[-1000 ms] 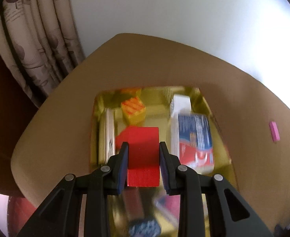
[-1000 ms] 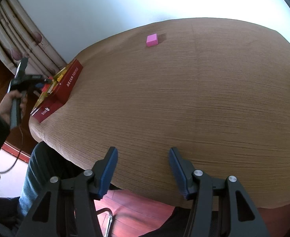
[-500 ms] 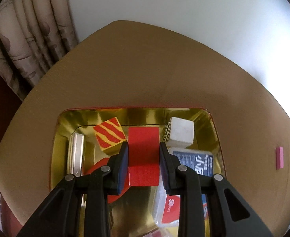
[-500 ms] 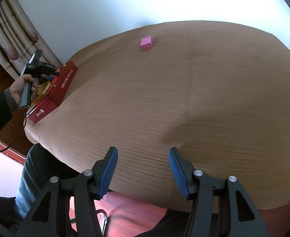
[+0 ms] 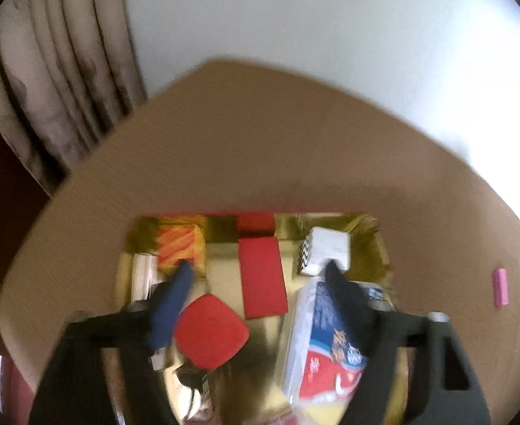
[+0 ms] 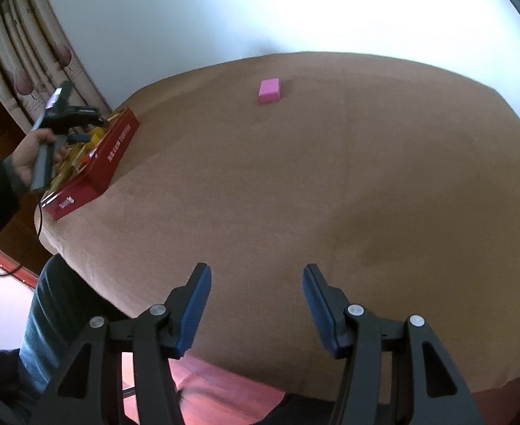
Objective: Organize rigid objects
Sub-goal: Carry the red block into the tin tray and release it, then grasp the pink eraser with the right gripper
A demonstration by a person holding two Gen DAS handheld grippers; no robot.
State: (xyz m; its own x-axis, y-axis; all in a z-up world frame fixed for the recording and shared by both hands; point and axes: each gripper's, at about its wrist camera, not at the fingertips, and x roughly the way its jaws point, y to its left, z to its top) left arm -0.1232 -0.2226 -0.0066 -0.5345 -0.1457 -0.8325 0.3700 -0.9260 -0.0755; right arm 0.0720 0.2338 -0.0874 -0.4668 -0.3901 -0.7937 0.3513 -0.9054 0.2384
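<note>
Crowded around the red block [image 5: 261, 276], which lies flat in the gold-lined tin [image 5: 380, 248] at centre frame, are a striped cube [image 5: 180, 248], a white cube [image 5: 327, 249], a red disc [image 5: 210, 331] and a blue-and-red packet [image 5: 327, 350]. Tilted steeply down over the tin, the left claw [image 5: 256, 269] has just been opening, its jaws now spread clear of the block. Only the right view shows the hand [image 6: 33, 156] gripping that tool at left, the tin's red wall [image 6: 114, 156], and the right claw [image 6: 256, 283], apart and empty at lower frame; the pink block [image 6: 269, 90] sits alone on the brown surface [image 6: 330, 194].
</note>
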